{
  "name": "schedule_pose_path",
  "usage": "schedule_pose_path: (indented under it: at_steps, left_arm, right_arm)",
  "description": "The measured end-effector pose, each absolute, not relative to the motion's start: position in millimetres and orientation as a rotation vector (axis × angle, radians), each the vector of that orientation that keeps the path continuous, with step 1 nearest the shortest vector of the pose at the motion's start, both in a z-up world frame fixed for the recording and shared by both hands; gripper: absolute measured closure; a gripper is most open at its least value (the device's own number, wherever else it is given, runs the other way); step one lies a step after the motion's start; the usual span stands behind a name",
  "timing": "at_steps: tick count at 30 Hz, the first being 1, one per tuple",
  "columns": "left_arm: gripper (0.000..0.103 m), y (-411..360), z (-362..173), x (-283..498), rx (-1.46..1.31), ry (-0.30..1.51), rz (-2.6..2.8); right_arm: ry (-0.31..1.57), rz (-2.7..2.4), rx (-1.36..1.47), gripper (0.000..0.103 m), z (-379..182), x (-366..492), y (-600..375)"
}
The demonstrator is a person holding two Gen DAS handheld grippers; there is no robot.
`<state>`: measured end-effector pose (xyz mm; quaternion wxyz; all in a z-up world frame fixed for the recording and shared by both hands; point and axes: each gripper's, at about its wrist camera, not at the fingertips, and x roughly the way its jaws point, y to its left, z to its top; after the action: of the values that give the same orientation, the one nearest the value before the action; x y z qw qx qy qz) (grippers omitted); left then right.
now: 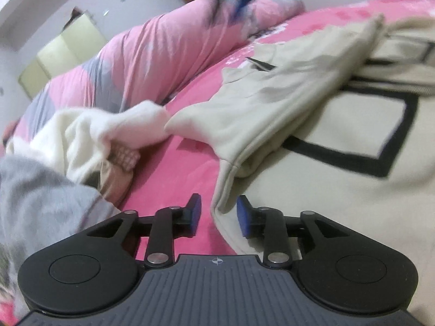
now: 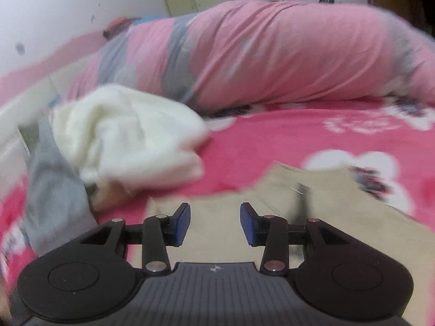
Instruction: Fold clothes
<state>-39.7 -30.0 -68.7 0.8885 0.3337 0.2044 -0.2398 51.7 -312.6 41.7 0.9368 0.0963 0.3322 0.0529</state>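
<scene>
Hovering low over a pink flowered bedsheet (image 1: pixel 174 190), both grippers have their blue pads spread apart with nothing pinched. The left gripper (image 1: pixel 218 214) sits just at the left hem edge of a beige sweatshirt (image 1: pixel 339 203) with a black square outline print (image 1: pixel 353 133); one pad is over the sheet, the other over the cloth. A sleeve (image 1: pixel 272 103) lies folded in across the body, cuff toward the left, so the garment is partly folded. The right gripper (image 2: pixel 213 222) hangs above the same beige cloth (image 2: pixel 217 206), near its far edge; motion blur hides whether the pads touch fabric.

To the left, a heap: a white fleecy garment (image 2: pixel 130 135) on top and a grey garment (image 2: pixel 54 190) nearer, both crumpled and not folded. A rolled pink-and-grey quilt (image 2: pixel 272 54) runs along the far side of the bed.

Step in hand, as a judgement: mid-fold on the sweatshirt, both grippers between grasps. Next move likely calls for closing on a hem or side edge with both layers caught, lifting evenly and laying the panel over without dragging the folded sleeve out. Which edge goes next, the views do not settle.
</scene>
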Motion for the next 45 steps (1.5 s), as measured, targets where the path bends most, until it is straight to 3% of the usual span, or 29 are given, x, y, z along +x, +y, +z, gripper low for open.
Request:
schedule_pose_path:
  at_steps: [5, 8, 10, 16, 22, 26, 29, 32, 34, 36, 45]
  left_arm:
    - [0.073, -26.8, -64.9, -27.6, 0.61, 0.506, -0.468]
    - [0.073, -24.9, -62.6, -20.3, 0.559, 0.554, -0.449]
    - [0.073, -24.8, -61.9, -24.5, 0.558, 0.561, -0.44]
    - [0.073, -6.8, -37.5, -45.8, 0.587, 0.5, -0.454]
    - [0.072, -8.6, -3.0, -50.0, 0.513, 0.372, -0.522]
    - [0.072, -46.9, -10.5, -25.4, 0.529, 0.364, -0.558]
    - [0.072, -73.2, -26.1, -3.2, 0.54, 0.411, -0.58]
    - [0.072, -88.3, -40.7, 8.1, 0.566, 0.449, -0.58]
    - [0.072, -93.0, -47.8, 11.1, 0.581, 0.455, -0.574]
    - [0.072, -94.0, -49.7, 9.3, 0.592, 0.447, -0.567]
    - [0.072, -93.8, -51.3, 3.9, 0.591, 0.434, -0.546]
  right_arm:
    - [0.748, 0.046, -0.01, 0.065, 6.7, -20.9, -319.3]
    - [0.828, -0.005, -0.095, 0.065, -43.6, -40.1, -325.6]
    - [0.778, -0.028, -0.108, 0.064, -69.7, -52.7, -334.1]
    - [0.674, -0.127, -0.131, 0.064, -49.7, -69.9, -345.3]
    - [0.629, -0.259, 0.126, 0.053, -29.3, -86.9, -413.3]
    - [0.671, -0.355, 0.39, 0.043, -40.6, -83.9, -474.3]
    - [0.693, -0.365, 0.576, 0.043, -59.0, -86.0, -511.2]
    - [0.718, -0.303, 0.671, 0.05, -72.4, -79.0, -529.1]
    - [0.728, -0.274, 0.686, 0.07, -74.1, -77.1, -529.6]
    - [0.71, -0.247, 0.668, 0.08, -68.3, -78.6, -523.5]
    - [0.734, -0.213, 0.582, 0.087, -63.8, -67.3, -508.8]
